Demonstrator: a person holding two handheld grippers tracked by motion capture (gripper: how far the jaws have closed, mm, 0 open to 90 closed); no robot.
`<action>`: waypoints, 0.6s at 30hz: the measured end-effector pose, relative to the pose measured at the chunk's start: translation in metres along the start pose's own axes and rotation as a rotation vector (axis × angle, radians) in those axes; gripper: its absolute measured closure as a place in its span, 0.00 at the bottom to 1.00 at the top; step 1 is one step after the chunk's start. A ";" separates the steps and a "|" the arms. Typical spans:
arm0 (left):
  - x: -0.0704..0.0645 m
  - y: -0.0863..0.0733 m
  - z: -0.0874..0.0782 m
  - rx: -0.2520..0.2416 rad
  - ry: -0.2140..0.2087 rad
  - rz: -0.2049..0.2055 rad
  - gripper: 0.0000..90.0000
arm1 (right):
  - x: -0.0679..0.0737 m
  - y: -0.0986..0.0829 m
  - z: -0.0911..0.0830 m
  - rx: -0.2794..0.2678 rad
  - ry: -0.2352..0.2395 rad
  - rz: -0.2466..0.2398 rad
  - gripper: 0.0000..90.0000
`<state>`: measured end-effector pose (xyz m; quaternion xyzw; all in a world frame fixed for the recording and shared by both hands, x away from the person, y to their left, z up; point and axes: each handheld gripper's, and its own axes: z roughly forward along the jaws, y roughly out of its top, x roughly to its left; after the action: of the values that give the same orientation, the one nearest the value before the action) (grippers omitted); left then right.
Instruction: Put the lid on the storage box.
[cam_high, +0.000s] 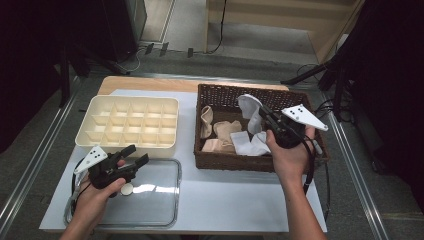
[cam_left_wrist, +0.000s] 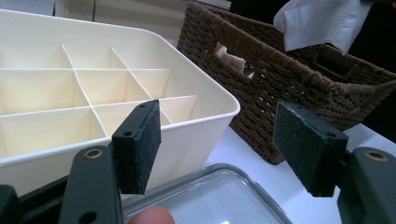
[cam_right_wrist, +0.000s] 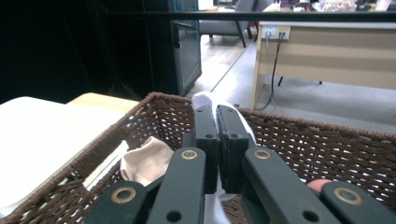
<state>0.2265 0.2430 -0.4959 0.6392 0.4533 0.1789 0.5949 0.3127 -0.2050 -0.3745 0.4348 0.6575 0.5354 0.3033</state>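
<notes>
The right gripper (cam_high: 264, 116) is held above the wicker basket (cam_high: 210, 161), its jaws clamped together on a white sock (cam_high: 250, 107) that it has by one part, lifted clear of the pile below. In the high view the sock's long axis runs roughly from 11 o'clock down to 5 o'clock: its rounded end points up and away toward the basket's far wall, and the rest hangs down along the jaws. In the right gripper view the white sock (cam_right_wrist: 201, 99) shows as a small bulge past the tips of the closed jaws, with more white cloth beneath them. In the left gripper view the same sock (cam_left_wrist: 322, 23) hangs above the basket's rim at about 1 o'clock. In the basket lie other socks: beige socks (cam_high: 220, 135) on its left half and another white sock (cam_high: 250, 145) near its front wall. The left gripper (cam_high: 136, 155) is held at 7 o'clock of the table, over a clear lid (cam_high: 160, 200), with its jaws wide apart and nothing between them; it points toward 2 o'clock. Just beyond it, left of the basket, stands a cream tray (cam_high: 127, 145) of small compartments, all bare as far as can be seen.
</notes>
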 end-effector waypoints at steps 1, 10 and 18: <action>0.000 0.000 0.000 0.002 -0.002 0.004 0.37 | 0.001 -0.001 -0.002 -0.009 -0.002 -0.005 0.99; -0.004 -0.003 0.000 -0.003 0.009 0.001 0.32 | 0.010 -0.028 -0.013 -0.002 0.022 0.028 0.99; -0.011 -0.005 0.002 0.022 0.040 0.028 0.16 | 0.026 -0.017 -0.037 -0.060 0.058 0.030 0.99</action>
<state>0.2206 0.2325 -0.4978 0.6482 0.4581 0.1948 0.5763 0.2652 -0.1984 -0.3808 0.4194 0.6432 0.5718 0.2889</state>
